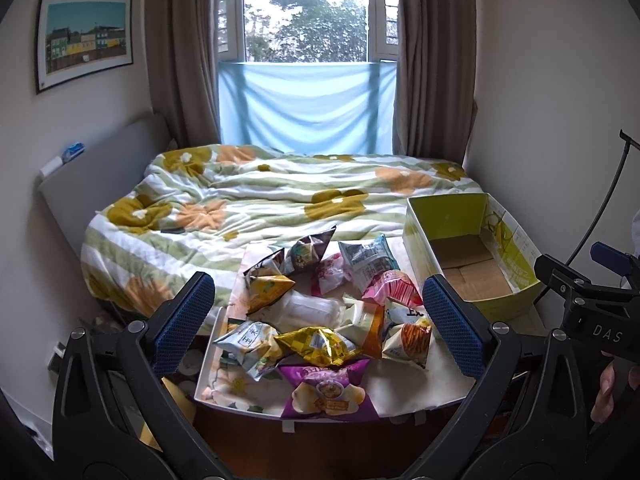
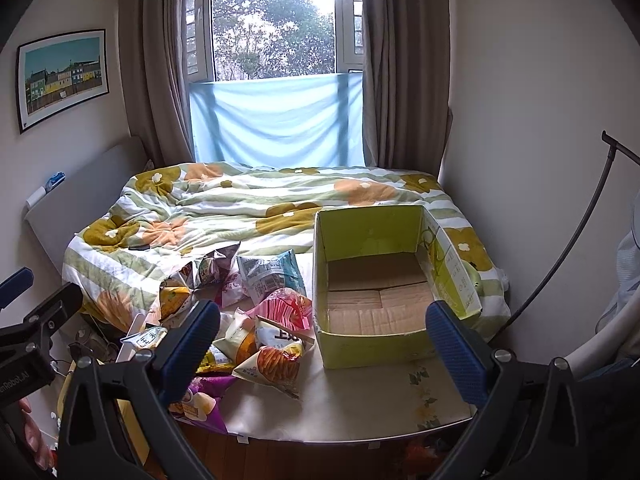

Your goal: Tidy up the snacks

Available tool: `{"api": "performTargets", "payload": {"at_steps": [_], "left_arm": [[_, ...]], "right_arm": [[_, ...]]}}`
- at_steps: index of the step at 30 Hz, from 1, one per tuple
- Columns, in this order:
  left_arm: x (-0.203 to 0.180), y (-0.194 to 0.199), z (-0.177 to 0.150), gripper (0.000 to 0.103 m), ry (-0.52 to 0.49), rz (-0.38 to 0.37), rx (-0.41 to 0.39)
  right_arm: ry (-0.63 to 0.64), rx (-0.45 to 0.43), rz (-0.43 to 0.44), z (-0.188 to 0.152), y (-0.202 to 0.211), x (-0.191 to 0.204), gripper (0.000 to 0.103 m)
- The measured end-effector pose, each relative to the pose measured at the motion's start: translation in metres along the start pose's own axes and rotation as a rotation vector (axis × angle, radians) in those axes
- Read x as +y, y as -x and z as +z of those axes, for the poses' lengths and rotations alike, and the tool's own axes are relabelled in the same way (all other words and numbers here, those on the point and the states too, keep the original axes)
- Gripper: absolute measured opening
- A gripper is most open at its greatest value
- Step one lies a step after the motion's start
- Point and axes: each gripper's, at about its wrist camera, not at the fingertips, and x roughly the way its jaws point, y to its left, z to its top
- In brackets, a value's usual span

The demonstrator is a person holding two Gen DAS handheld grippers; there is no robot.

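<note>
The purple snack bag [image 2: 204, 398] is half hidden behind the right gripper's left finger [image 2: 188, 350]; the print on the box [image 2: 372, 344] is too small to read.

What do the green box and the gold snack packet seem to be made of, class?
Green box: corrugated cardboard, likely; plain brown flaps inside, printed matte outer walls. Gold snack packet: probably metallised plastic film; crinkled, with bright glints.
</note>
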Motion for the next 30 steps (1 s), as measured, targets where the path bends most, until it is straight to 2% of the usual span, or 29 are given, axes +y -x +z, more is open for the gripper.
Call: {"api": "performTargets", "payload": {"at_steps": [10,30], "left_arm": [[0.001,-0.002,-0.006,0.103,0.001,-0.003,0.012],[-0.002,-0.009,0.004,0.103,0.0,-0.001,0.018]], "right_arm": [[0.0,0.01,-0.001,0.002,-0.006,0.003,0.102],[-0.004,0.011,0.001,-0.001,-0.009,0.002,0.102]]}}
